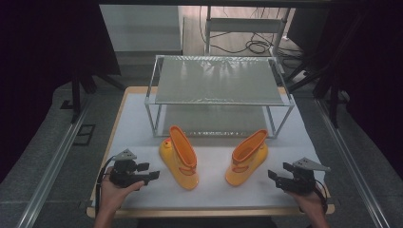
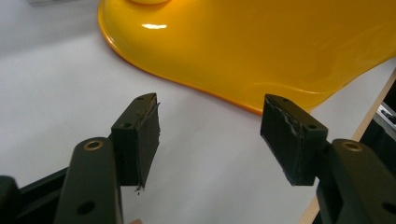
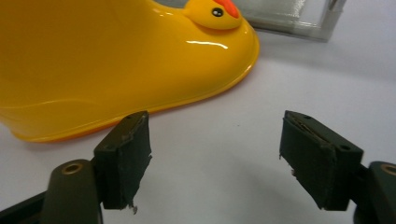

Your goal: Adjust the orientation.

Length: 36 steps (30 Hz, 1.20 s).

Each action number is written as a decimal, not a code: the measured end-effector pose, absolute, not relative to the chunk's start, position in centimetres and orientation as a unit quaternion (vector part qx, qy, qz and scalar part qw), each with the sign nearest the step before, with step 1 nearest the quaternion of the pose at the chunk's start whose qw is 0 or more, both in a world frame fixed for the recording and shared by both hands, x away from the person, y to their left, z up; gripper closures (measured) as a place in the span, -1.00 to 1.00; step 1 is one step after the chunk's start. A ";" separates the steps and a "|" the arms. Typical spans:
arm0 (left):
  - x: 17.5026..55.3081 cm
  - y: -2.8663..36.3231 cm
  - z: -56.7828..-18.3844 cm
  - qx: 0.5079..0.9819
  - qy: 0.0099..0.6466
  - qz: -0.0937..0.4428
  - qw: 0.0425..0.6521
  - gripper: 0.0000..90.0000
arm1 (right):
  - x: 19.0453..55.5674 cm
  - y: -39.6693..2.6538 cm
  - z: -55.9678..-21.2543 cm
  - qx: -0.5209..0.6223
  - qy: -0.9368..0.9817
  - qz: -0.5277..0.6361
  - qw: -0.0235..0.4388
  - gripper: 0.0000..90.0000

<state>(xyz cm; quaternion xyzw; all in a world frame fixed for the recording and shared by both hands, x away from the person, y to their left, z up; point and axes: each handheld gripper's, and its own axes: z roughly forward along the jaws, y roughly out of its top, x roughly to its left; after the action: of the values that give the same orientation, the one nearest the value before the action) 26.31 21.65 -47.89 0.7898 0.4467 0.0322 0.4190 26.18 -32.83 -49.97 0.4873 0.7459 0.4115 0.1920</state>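
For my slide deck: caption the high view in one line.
Two open grippers, left gripper and right gripper, flank two yellow boots before a wire shelf.

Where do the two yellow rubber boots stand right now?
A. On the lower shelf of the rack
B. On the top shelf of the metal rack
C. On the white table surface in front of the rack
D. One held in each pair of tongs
C: both yellow rubber boots, the left boot and the right boot, stand on the white table surface, in front of the metal rack, with no tongs gripping them.
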 end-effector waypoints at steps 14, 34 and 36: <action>26.4 21.0 -47.6 0.794 0.438 0.031 0.421 -0.16 | 22.7 -29.6 -47.6 0.394 0.788 0.449 0.150 0.86; 26.4 20.5 -47.5 0.798 0.432 0.026 0.420 -0.16 | 21.3 -17.5 -48.7 0.279 0.826 0.474 0.123 0.98; 26.4 20.7 -47.4 0.797 0.432 0.027 0.422 -0.16 | 21.5 -15.7 -49.4 0.269 0.833 0.467 0.123 0.98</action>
<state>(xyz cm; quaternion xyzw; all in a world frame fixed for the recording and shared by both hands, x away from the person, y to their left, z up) 26.38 20.66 -47.44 0.7968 0.4316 0.0275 0.4220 21.50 -15.69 -49.43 0.2688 0.8334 0.4669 0.1231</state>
